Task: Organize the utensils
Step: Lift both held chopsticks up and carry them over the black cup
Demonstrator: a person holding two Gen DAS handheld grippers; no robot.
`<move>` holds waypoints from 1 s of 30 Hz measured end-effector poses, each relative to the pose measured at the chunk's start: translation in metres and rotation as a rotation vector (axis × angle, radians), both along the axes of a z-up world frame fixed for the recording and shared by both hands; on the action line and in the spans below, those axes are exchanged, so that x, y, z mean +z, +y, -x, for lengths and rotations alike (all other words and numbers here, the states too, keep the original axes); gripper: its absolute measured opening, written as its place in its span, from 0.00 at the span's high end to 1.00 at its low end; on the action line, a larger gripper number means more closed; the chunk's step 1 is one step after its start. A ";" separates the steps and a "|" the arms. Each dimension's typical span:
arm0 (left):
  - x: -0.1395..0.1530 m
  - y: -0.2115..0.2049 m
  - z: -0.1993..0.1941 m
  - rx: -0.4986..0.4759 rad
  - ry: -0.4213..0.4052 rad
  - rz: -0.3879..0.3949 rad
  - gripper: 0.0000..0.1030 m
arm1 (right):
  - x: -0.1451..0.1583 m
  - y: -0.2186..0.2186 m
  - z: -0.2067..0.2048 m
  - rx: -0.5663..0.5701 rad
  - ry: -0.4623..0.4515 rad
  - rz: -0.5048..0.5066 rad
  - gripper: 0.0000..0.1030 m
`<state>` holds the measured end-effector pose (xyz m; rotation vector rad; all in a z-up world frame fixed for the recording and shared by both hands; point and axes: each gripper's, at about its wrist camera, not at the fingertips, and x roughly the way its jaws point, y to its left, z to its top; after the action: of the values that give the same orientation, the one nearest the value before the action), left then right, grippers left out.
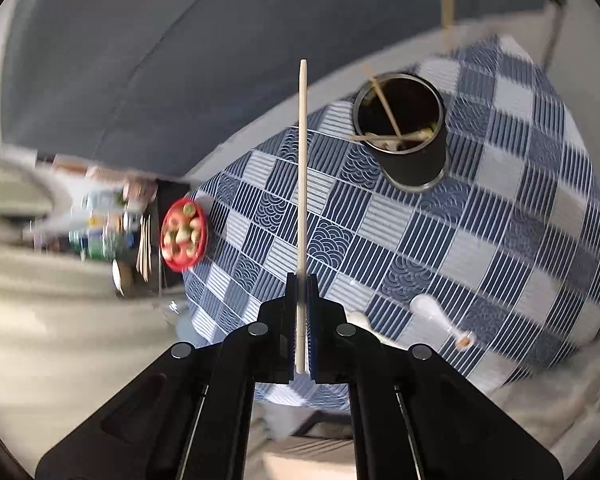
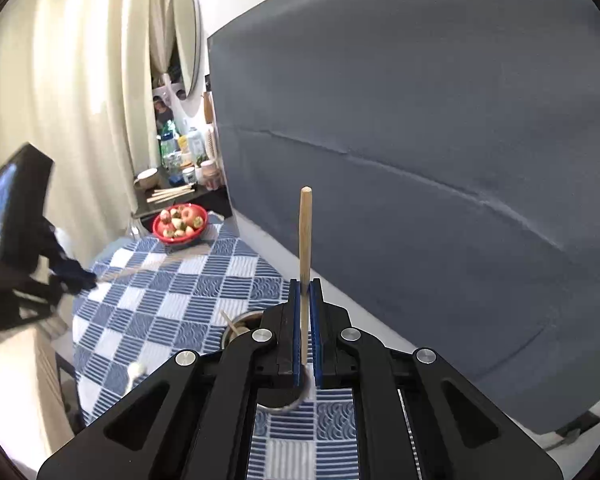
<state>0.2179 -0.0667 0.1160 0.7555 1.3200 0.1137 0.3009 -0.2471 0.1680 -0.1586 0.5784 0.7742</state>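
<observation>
left gripper [image 1: 301, 320] clamped on pale chopstick [image 1: 302, 184], above checked tablecloth [image 1: 500, 216] | right gripper [image 2: 305, 320] clamped on wooden chopstick [image 2: 305, 236], over black holder [image 1: 404, 132] containing chopsticks

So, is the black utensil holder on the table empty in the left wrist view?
No, the black holder already has a few wooden sticks leaning inside it.

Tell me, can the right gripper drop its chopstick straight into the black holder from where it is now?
Probably yes. The right gripper holds its chopstick just above the black holder, whose open mouth shows only a few loose sticks. Nothing else blocks it; the left gripper is well aside.
</observation>
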 end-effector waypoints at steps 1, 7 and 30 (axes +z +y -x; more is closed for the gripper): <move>-0.004 -0.001 -0.007 -0.032 0.024 -0.039 0.95 | -0.001 0.003 -0.002 -0.002 0.003 -0.001 0.96; -0.026 -0.009 -0.037 -0.197 0.141 -0.207 0.95 | -0.011 0.019 -0.017 -0.018 0.028 0.010 0.96; -0.081 -0.028 -0.064 -0.532 0.475 -0.402 0.95 | -0.068 0.031 -0.048 0.017 0.189 -0.102 0.95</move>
<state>0.2820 -0.0950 0.0351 1.5230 1.5107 -0.2496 0.3491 -0.2165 0.0997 0.0040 0.7155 0.8391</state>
